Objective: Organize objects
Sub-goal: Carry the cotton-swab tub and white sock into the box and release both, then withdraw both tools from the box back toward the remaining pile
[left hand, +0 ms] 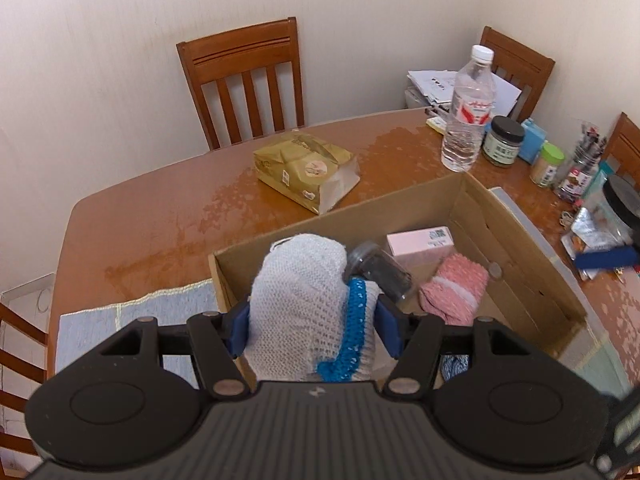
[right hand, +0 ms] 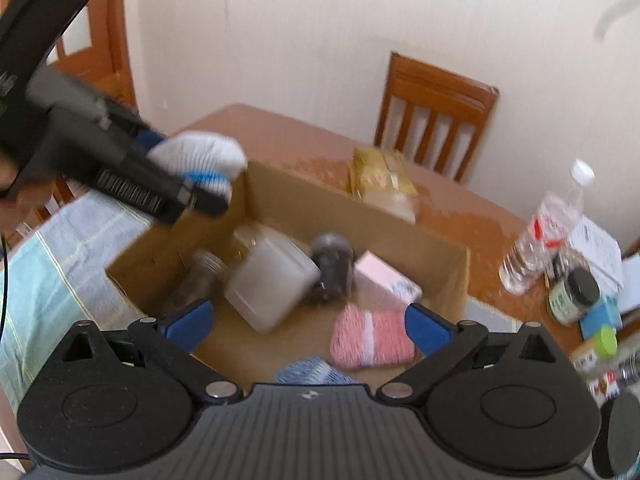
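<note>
Here, a white knitted glove (left hand: 298, 304) with a blue cuff is being held by the left gripper (left hand: 312, 330), whose blue fingers (left hand: 236, 330) are being pressed against its two sides. In the right wrist view, the glove (right hand: 200, 156) is being carried above the left wall of the cardboard box (right hand: 276, 196), which is being borne by the wooden worktop (left hand: 160, 216).

The right gripper (right hand: 310, 326) is being held over the box with its fingers (right hand: 190, 324) spread wide apart, and nothing is being clamped between them. Below them, inside the box, a translucent plastic container (right hand: 270, 280) is being seen lying on its side, blurred. A dark-filled clear jar (left hand: 380, 274), a pink carton (left hand: 420, 244) and a folded pink knitted cloth (left hand: 454, 290) are also being kept in the box, the jar touching the carton.

Outside the box, a yellow packet (left hand: 306, 168) is being left on the worktop beyond the far wall. A water bottle (left hand: 468, 108), a dark-lidded jar (left hand: 502, 142) and a green-lidded jar (left hand: 548, 164) are being kept together near the box's far right corner. A pale blue cloth (left hand: 136, 320) is being spread under the box's near left corner.
</note>
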Action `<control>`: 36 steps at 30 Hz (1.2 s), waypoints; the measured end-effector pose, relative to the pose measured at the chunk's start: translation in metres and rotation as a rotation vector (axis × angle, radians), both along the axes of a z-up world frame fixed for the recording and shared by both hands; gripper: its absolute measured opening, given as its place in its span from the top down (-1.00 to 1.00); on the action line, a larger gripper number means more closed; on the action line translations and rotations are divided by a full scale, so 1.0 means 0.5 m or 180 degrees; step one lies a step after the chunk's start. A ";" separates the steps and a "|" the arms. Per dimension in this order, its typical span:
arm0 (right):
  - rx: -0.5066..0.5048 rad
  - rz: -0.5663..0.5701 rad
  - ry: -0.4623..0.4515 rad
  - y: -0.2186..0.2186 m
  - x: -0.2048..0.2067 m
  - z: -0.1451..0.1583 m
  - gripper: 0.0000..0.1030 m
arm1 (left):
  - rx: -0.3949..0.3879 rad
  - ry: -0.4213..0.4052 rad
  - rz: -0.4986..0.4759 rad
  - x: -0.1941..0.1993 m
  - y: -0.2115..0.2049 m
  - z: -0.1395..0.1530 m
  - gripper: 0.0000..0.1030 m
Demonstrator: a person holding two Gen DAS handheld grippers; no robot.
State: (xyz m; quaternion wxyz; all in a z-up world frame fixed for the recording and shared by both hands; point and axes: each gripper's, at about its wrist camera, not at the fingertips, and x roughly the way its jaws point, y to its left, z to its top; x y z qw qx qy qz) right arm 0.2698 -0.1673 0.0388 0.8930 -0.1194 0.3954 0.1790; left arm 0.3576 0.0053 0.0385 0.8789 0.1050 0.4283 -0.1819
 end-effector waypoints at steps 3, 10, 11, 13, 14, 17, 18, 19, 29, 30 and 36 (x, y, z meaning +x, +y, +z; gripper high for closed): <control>0.0001 -0.0144 0.0096 -0.016 -0.011 -0.009 -1.00 | 0.0031 0.0020 0.0008 0.029 -0.008 -0.009 -0.20; 0.0110 -0.0467 0.0148 -0.063 -0.041 -0.001 -1.00 | 0.0139 -0.0138 0.0115 0.067 -0.025 -0.024 -0.79; 0.0125 -0.0504 0.0131 -0.067 -0.044 0.000 -1.00 | 0.0136 -0.0146 0.0133 0.066 -0.026 -0.024 -0.79; 0.0120 -0.0616 0.0121 -0.077 -0.049 0.000 -1.00 | 0.0118 -0.0118 0.0113 0.066 -0.027 -0.022 -0.79; 0.0135 -0.0652 0.0144 -0.082 -0.053 0.000 -1.00 | 0.0107 -0.0129 0.0125 0.063 -0.025 -0.020 -0.80; 0.0158 -0.0705 0.0173 -0.092 -0.065 -0.003 -1.00 | 0.0071 -0.0106 0.0141 0.047 -0.017 -0.009 -0.82; 0.0148 -0.0727 0.0184 -0.094 -0.068 -0.005 -1.00 | 0.0055 -0.0097 0.0132 0.040 -0.015 -0.005 -0.82; 0.0144 -0.0752 0.0205 -0.095 -0.070 -0.007 -1.00 | 0.0054 -0.0099 0.0118 0.033 -0.014 0.000 -0.84; 0.0202 -0.0873 0.0309 -0.095 -0.120 -0.034 -1.00 | 0.0031 -0.0227 0.0121 -0.075 0.007 0.017 -0.95; 0.0218 -0.0873 0.0318 -0.095 -0.130 -0.045 -1.00 | 0.0045 -0.0252 0.0175 -0.091 0.011 0.016 -0.95; 0.0337 -0.0889 0.0458 -0.083 -0.197 -0.110 -1.00 | -0.0025 -0.0213 0.0305 -0.173 0.037 0.006 -0.97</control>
